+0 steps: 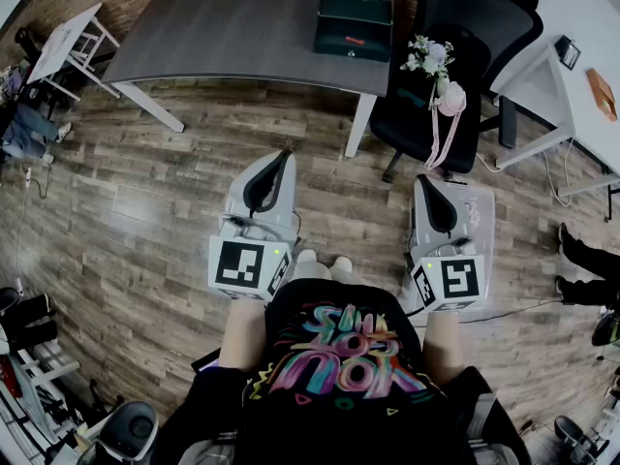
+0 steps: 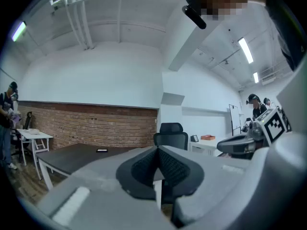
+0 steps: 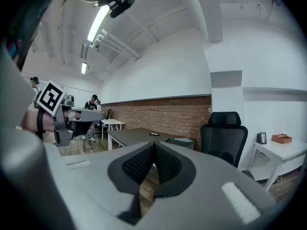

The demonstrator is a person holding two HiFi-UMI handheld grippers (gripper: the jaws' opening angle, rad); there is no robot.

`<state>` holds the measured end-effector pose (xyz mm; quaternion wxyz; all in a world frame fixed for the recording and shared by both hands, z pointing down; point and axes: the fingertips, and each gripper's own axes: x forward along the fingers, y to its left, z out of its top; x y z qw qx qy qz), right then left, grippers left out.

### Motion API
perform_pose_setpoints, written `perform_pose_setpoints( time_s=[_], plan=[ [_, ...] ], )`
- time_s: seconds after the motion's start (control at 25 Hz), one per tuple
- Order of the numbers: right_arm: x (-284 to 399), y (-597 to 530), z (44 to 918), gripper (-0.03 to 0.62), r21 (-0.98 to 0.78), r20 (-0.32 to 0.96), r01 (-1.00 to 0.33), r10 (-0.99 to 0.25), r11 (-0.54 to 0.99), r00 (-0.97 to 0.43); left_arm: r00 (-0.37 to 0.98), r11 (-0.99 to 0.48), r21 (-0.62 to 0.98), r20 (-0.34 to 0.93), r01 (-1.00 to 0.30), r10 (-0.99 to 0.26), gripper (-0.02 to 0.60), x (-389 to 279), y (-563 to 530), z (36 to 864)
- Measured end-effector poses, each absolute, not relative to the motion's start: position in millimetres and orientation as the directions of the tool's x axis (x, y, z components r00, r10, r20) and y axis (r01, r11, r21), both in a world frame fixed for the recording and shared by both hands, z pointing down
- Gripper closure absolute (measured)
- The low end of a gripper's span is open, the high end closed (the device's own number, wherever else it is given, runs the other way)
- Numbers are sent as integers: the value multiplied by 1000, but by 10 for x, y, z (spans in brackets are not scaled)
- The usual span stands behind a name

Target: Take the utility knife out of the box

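Note:
A closed dark green box [image 1: 353,24] lies on the far right part of the grey table [image 1: 223,27]; the right gripper view shows the box [image 3: 180,141] small, just past the jaws. No utility knife is visible. My left gripper [image 1: 287,151] and right gripper [image 1: 422,178] are held level over the wooden floor, well short of the table. In the left gripper view the left gripper [image 2: 157,148] has its pads together with nothing between them. The right gripper [image 3: 153,144] also has its pads meeting, empty.
A black office chair [image 1: 455,46] with a bunch of flowers [image 1: 433,66] stands right of the table. A white desk [image 1: 581,76] is at the far right, a small white table [image 1: 68,42] at the far left. Someone's legs [image 1: 581,260] reach in from the right.

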<state>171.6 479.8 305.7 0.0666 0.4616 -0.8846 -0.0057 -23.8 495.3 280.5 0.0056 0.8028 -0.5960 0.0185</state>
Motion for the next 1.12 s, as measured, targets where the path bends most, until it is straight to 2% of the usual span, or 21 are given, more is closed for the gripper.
perform_pose_setpoints(
  time_s=[0.6,1.12],
  plan=[
    [1656,4836,3205,595,65,154,-779,-777,624,-610,264,-262,27,48,-965,-963,581,-188,5013,2932],
    [1376,3730,3446,594,24,192,-796,-784,605,-590,312,-310,32,76,-950,-947,581,-399,3820,3047]
  ],
)
